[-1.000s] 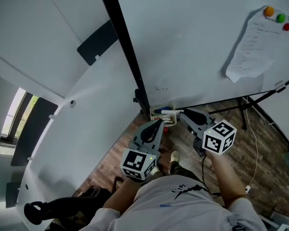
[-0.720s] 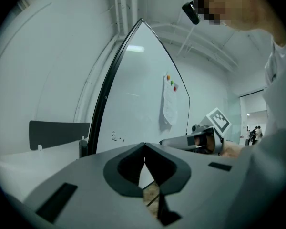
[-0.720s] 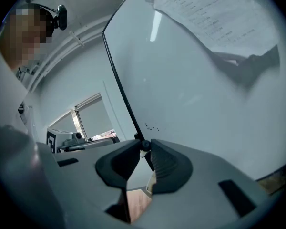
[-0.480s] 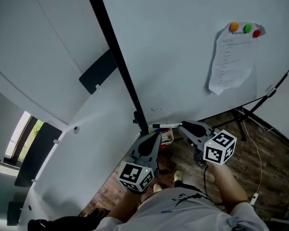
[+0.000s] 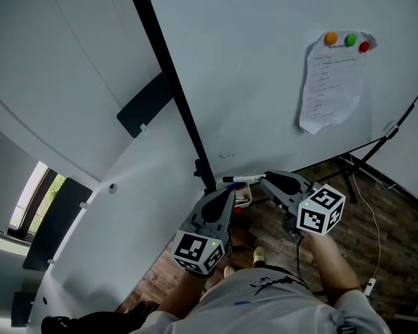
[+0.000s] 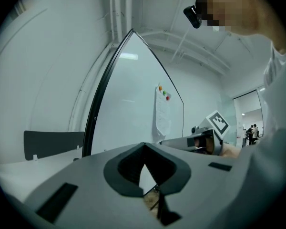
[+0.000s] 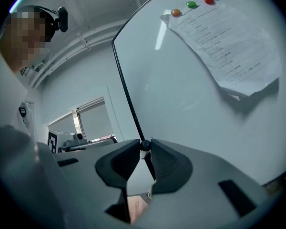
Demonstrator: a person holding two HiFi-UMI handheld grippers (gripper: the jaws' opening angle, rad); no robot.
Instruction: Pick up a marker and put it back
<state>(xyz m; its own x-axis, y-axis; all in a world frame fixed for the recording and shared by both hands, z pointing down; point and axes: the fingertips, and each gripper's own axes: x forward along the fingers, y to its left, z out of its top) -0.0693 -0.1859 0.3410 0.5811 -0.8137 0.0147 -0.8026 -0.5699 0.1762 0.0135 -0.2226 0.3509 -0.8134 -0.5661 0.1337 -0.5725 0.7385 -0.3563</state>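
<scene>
My right gripper (image 5: 265, 178) is shut on a white marker (image 5: 242, 179) with a black cap, held level in front of the whiteboard's (image 5: 265, 61) lower edge. In the right gripper view the marker's dark end (image 7: 144, 146) shows pinched between the tips of my right gripper (image 7: 146, 148). Just below it a small tray (image 5: 243, 199) on the board holds other markers, one of them red. My left gripper (image 5: 229, 191) points at the tray from the left with its jaws together and nothing in them; the left gripper view shows my left gripper (image 6: 144, 148) the same way.
A printed sheet (image 5: 331, 82) hangs on the whiteboard under three coloured magnets. A black frame bar (image 5: 171, 89) divides the board from a white wall panel. Black stand legs (image 5: 359, 160) and a white cable (image 5: 366, 214) lie on the wooden floor at the right.
My right gripper has lifted a marker clear of the tray and holds it level above it. The head view has swung upward. The left gripper has stayed beside the tray.
</scene>
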